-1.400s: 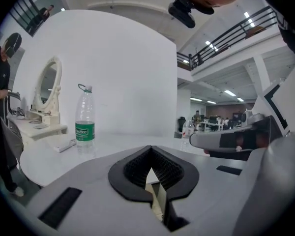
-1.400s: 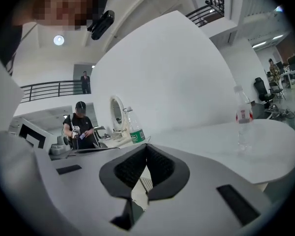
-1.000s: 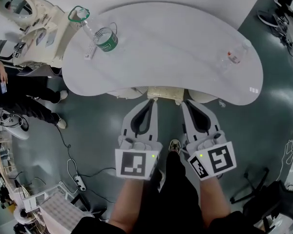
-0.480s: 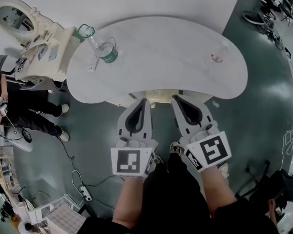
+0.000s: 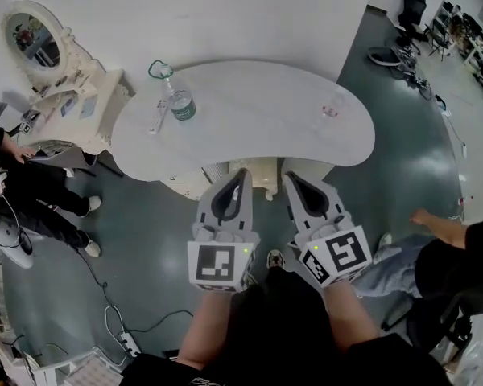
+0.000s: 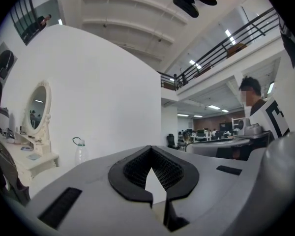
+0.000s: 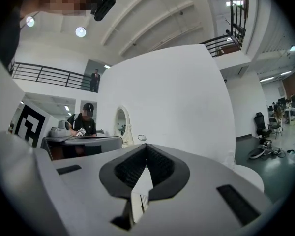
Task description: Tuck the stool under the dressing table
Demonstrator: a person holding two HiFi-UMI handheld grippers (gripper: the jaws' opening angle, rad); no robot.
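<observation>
A cream stool [image 5: 265, 170] stands under the front edge of the white kidney-shaped table [image 5: 249, 127]; only its near rim and legs show, the rest is hidden by the tabletop. My left gripper [image 5: 241, 174] and right gripper [image 5: 293, 177] are held side by side in front of it, pointing level toward the table, both shut with nothing between the jaws. They hang above the stool, apart from it. In the left gripper view the left gripper [image 6: 150, 149] has its jaws together; the right gripper [image 7: 146, 147] looks the same in the right gripper view.
A water bottle [image 5: 175, 100] and a small clear bottle [image 5: 330, 110] stand on the tabletop. A cream vanity with an oval mirror [image 5: 32, 42] is at the far left, a person [image 5: 28, 185] beside it. Another person's arm and leg [image 5: 431, 240] are at the right. Cables [image 5: 113, 328] lie on the floor.
Both grippers have risen and drawn back from the stool, still shut. The table looks smaller and farther. A person's arm and leg have come into view at the right.
</observation>
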